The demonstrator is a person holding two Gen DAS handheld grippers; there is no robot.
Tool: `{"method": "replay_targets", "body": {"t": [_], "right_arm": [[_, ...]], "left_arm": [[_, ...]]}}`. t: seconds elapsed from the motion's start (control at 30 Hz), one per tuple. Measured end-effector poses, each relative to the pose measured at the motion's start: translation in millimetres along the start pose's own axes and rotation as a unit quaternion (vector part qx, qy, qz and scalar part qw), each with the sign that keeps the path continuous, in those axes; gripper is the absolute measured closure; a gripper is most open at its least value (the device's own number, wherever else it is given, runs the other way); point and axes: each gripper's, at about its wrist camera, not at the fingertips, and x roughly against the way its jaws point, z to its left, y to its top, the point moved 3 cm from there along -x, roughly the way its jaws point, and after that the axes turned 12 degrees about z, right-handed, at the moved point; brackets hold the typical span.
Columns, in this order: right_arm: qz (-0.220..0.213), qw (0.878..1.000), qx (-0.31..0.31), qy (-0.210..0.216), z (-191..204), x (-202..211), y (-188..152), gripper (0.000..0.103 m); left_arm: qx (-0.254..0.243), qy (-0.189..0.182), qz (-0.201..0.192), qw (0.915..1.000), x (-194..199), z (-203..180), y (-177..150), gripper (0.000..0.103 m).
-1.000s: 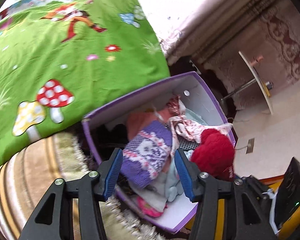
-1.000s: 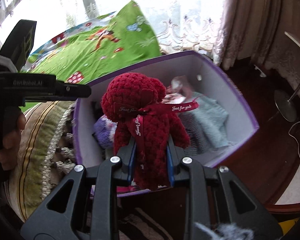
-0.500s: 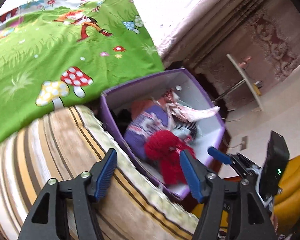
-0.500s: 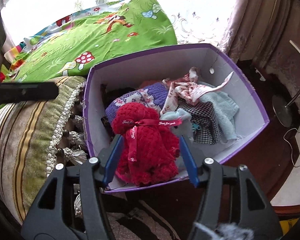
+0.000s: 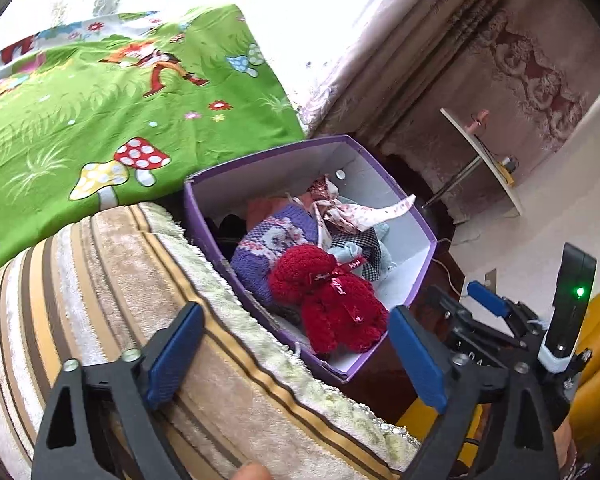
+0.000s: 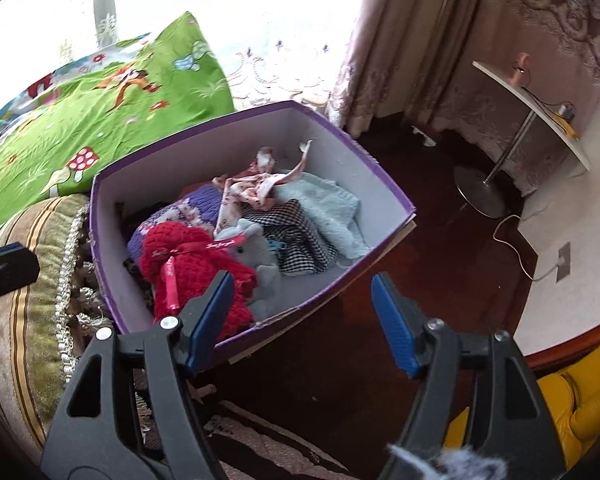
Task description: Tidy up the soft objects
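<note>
Bear (image 6: 192, 264) lies in the box (image 6: 364, 168) against its near wall; both grippers (image 5: 292, 356) (image 6: 300, 320) gape empty. A jaw could snag that wall.

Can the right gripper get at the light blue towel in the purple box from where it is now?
Probably yes. The right gripper is open and empty just outside the purple box, whose top is open. The light blue towel lies uncovered on the right side of the pile, with only the box's near wall to clear.
</note>
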Motion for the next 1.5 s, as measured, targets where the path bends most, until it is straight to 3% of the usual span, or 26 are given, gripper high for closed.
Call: {"method": "replay_targets", "body": {"t": [1.5], "right_arm": [[-0.002, 1.000, -0.013, -0.001, -10, 1, 3, 0.029]], "left_arm": [[-0.003, 0.014, 0.024, 0.9996, -12, -1, 6, 0.000]]}}
